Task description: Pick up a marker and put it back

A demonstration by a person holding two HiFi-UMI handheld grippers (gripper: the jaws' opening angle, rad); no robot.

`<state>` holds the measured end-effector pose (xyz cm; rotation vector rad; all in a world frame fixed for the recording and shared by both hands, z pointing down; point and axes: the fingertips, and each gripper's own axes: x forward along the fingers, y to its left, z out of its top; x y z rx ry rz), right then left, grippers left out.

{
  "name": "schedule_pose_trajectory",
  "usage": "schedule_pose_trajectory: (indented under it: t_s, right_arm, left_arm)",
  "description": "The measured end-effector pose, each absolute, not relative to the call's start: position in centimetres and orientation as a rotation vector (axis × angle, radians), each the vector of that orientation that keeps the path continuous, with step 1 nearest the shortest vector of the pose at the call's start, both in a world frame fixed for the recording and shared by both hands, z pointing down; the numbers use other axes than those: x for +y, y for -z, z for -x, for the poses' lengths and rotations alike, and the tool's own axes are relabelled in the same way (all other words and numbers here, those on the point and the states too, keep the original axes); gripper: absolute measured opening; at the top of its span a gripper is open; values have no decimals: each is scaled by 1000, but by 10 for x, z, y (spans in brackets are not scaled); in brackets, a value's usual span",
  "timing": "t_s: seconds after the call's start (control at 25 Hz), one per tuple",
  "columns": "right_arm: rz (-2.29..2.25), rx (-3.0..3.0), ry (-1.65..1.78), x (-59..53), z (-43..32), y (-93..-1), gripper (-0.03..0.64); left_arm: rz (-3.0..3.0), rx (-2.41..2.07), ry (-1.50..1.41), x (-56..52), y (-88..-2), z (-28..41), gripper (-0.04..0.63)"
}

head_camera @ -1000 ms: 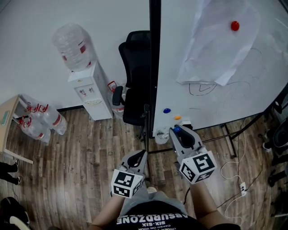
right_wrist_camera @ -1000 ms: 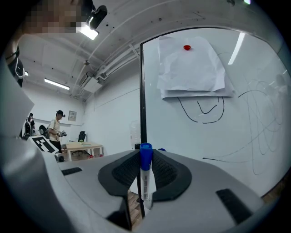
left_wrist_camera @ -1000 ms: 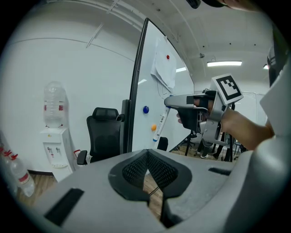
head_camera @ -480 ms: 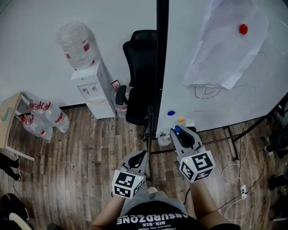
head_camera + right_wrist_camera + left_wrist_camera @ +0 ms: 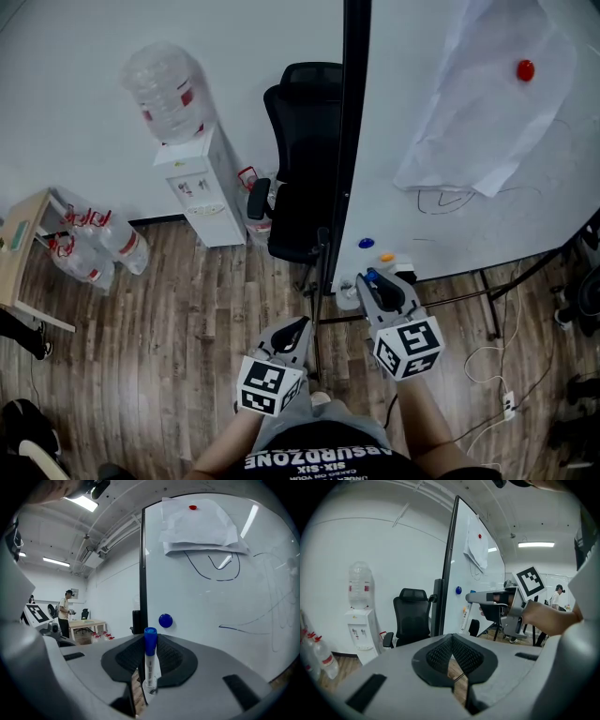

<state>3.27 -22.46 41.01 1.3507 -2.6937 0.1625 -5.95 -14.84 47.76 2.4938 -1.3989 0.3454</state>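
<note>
A white marker with a blue cap [image 5: 150, 660] stands upright between the jaws of my right gripper [image 5: 150, 641], which is shut on its barrel. In the head view the right gripper [image 5: 378, 289] points at the lower left corner of the whiteboard [image 5: 441, 197], the marker's blue cap [image 5: 371, 277] at its tip. My left gripper [image 5: 292, 332] hangs lower and to the left over the floor; its pads [image 5: 440, 654] meet with nothing between them. From the left gripper view the right gripper [image 5: 487, 596] shows level in front of the board.
On the whiteboard are a blue magnet [image 5: 165, 620], an orange magnet [image 5: 386, 256], pen scribbles and a paper sheet [image 5: 487, 103] under a red magnet [image 5: 525, 69]. A black office chair [image 5: 305, 169], a water dispenser [image 5: 199, 187], spare bottles [image 5: 94, 248] and floor cables [image 5: 487, 375] surround me.
The right gripper with the marker has sunk a little towards the board's lower edge. The head view has shifted, so the board sits further right. The left gripper has kept still.
</note>
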Motion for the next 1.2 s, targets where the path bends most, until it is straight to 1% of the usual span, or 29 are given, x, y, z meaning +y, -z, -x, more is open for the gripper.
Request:
schedule_pose_trajectory:
  t_s: [0.52,1.2]
  right_arm:
    - [-1314,-2599,-203,-237,-27,-447,72]
    - [-1278,-2528,-219,-237,-27,-478,74]
  left_arm:
    - [-2472,-1412,-358,-153,-482,72,8]
    - [-2478,-1392,-367,-154,-485,70,8]
